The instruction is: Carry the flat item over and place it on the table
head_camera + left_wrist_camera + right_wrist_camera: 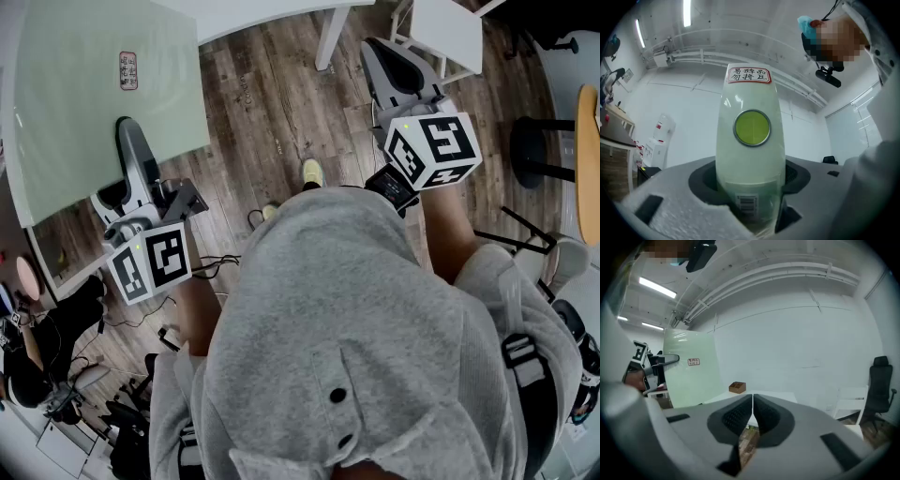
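Observation:
The flat item is a large pale green panel [103, 103] with a small red-framed label [127, 70]. It is carried in the air at the upper left of the head view. My left gripper [131, 150] is clamped over its near edge. In the left gripper view the panel [750, 159] stands edge-on between the jaws, with the label [748, 75] at its top and a round green disc [751, 127] below it. My right gripper [389, 61] is shut with nothing in it, its pads [740, 416] meeting at the tips. The right gripper view shows the panel [691, 376] to the left.
A white table [281, 14] stands ahead over the wooden floor, with a white chair [441, 33] to its right. A brown box [737, 387] sits on that table. A black stool [539, 150] is at the right, and cables lie on the floor at the lower left.

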Demonstrator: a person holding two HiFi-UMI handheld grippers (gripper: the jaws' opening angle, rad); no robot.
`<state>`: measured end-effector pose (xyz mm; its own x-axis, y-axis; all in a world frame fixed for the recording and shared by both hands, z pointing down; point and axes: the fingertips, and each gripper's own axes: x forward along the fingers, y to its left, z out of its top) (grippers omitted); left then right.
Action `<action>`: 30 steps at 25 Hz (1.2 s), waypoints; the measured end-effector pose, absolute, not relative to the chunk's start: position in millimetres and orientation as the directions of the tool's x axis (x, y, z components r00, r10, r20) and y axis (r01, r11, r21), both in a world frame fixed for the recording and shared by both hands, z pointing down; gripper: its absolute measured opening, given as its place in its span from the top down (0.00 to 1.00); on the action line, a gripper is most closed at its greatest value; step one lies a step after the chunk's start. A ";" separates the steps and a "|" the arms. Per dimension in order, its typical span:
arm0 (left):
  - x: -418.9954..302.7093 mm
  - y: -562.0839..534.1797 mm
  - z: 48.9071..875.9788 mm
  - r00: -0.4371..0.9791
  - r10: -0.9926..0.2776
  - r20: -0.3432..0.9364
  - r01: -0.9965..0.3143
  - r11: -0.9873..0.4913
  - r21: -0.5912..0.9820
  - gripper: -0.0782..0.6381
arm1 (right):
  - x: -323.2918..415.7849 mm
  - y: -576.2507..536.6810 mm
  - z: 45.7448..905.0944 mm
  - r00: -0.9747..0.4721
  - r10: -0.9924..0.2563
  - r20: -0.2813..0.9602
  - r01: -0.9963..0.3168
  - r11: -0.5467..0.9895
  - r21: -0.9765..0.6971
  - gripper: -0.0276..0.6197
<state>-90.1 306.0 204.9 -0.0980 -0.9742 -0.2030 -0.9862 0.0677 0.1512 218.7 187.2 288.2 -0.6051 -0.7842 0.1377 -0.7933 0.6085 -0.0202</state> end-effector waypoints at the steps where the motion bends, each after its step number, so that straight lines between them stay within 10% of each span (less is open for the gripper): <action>1: -87.7 305.0 204.6 -0.099 -0.975 -0.201 -0.986 0.069 0.151 0.50 | 220.1 186.1 287.7 -0.608 -0.782 0.136 -0.791 0.611 -0.022 0.91; 30: -52.8 284.5 200.2 -0.120 -0.967 -0.225 -0.989 0.097 0.110 0.50 | 232.4 166.0 301.3 -0.656 -0.748 0.098 -0.753 0.657 -0.029 0.92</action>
